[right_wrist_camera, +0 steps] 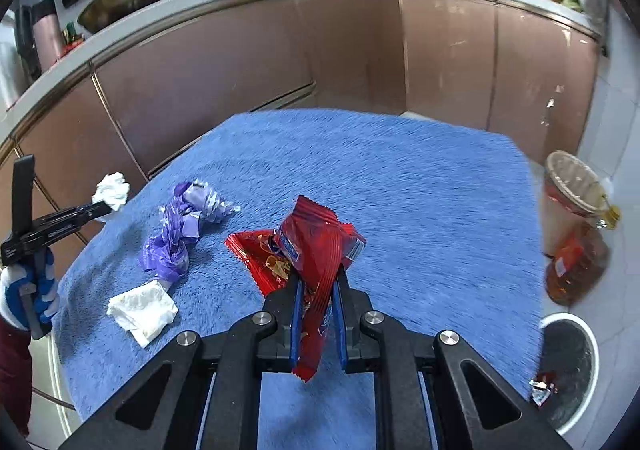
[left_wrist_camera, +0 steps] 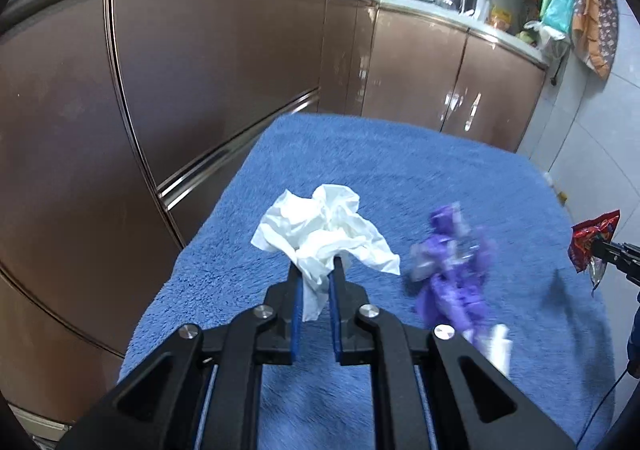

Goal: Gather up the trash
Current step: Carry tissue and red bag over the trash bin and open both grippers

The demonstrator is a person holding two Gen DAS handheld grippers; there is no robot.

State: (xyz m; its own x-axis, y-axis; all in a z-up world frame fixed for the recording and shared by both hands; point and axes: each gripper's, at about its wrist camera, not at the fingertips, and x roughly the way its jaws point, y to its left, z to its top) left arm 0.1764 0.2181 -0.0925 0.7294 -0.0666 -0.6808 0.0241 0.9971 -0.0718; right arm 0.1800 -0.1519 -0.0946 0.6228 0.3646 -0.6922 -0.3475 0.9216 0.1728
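Note:
My left gripper (left_wrist_camera: pixel 317 265) is shut on a crumpled white tissue (left_wrist_camera: pixel 324 228), lifted above the blue fleece cloth (left_wrist_camera: pixel 360 162); in the right wrist view that gripper (right_wrist_camera: pixel 105 206) shows at the far left with the tissue (right_wrist_camera: pixel 113 189). My right gripper (right_wrist_camera: pixel 318 275) is shut on a red snack wrapper (right_wrist_camera: pixel 314 246), also clear of the cloth; it shows as a red wrapper (left_wrist_camera: pixel 592 240) at the right edge of the left wrist view. A crumpled purple wrapper (right_wrist_camera: pixel 180 234) (left_wrist_camera: pixel 452 270) and a folded white tissue (right_wrist_camera: pixel 143 310) (left_wrist_camera: pixel 498 346) lie on the cloth.
A white bin (right_wrist_camera: pixel 570 370) with a black liner stands on the floor at the lower right, wrappers inside. An oil bottle (right_wrist_camera: pixel 576 262) and a lined container (right_wrist_camera: pixel 574 186) sit beside it. Brown cabinets (right_wrist_camera: pixel 240 62) run behind the cloth. A gloved hand (right_wrist_camera: pixel 28 290) holds the left tool.

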